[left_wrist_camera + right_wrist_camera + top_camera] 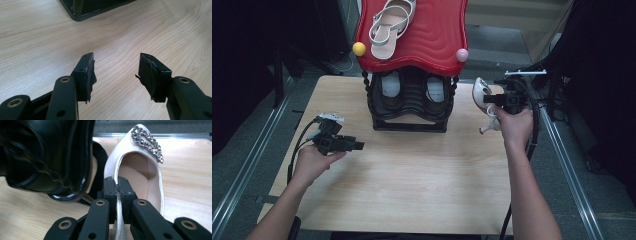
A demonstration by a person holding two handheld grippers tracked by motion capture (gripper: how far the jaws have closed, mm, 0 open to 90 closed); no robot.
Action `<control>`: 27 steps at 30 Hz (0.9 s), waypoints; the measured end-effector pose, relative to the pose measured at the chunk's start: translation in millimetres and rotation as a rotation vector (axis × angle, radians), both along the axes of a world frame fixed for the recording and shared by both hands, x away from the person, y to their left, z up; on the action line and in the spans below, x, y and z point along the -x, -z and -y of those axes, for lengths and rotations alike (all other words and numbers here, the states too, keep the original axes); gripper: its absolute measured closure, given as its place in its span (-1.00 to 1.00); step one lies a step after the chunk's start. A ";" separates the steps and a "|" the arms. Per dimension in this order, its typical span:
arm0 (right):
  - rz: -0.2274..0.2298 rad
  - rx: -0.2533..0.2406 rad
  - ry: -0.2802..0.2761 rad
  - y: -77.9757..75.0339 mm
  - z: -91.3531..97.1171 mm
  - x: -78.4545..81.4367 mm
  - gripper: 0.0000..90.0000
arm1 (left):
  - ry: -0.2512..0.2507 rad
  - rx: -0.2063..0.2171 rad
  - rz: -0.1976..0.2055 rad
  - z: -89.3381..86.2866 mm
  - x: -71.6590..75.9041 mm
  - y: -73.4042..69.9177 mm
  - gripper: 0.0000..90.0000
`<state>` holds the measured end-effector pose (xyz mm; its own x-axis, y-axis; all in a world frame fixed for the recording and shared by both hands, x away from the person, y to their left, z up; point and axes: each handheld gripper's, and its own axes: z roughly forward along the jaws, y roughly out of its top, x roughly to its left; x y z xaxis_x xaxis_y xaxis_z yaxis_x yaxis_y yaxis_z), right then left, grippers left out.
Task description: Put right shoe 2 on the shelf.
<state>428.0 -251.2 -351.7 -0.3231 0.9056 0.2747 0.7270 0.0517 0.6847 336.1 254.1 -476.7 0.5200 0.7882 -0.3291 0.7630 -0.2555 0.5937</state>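
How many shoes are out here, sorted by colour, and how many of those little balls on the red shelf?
White shoes: 2, a strappy sandal on the red shelf and a jewelled pump in the right gripper
Black shoes: 2
Balls: 2, yellow and pink
Total: 6

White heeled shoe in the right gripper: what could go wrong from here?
1. The right gripper pinches only the thin side edge of the white heeled shoe; it could swing or slip out.
2. The shoe hangs close beside the black shoe rack; its heel or toe may knock the post.
3. The sandal lies on the sloping red top shelf; a bump might slide it off.
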 end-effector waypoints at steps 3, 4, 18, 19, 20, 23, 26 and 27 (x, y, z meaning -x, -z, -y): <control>0.009 -0.020 -0.004 -15.6 -1.2 -1.9 0.97 | 0.007 -0.003 -0.004 0.4 -0.3 0.3 0.05; 0.023 -0.032 -0.014 -24.5 -1.7 -3.0 0.97 | 0.008 -0.002 -0.005 1.0 -0.2 0.6 0.05; 0.092 -0.104 -0.020 -91.8 -6.1 -9.2 0.97 | 0.012 -0.002 -0.009 3.0 -0.2 1.8 0.05; 0.098 -0.101 -0.019 -96.2 -6.7 -9.6 0.97 | 0.013 -0.004 -0.009 3.2 -0.3 1.8 0.05; 0.098 -0.101 -0.019 -96.2 -6.7 -9.6 0.97 | 0.013 -0.004 -0.009 3.2 -0.3 1.8 0.05; 0.124 -0.096 -0.013 -114.0 -8.7 -10.4 0.97 | 0.012 -0.002 -0.008 3.6 -0.2 1.8 0.05; 0.141 -0.104 -0.016 -131.6 -10.7 -11.2 0.97 | 0.019 -0.004 -0.014 4.3 -0.5 2.5 0.05; 0.147 -0.109 -0.018 -139.1 -11.6 -11.4 0.97 | 0.024 -0.007 -0.014 4.8 -0.6 2.9 0.05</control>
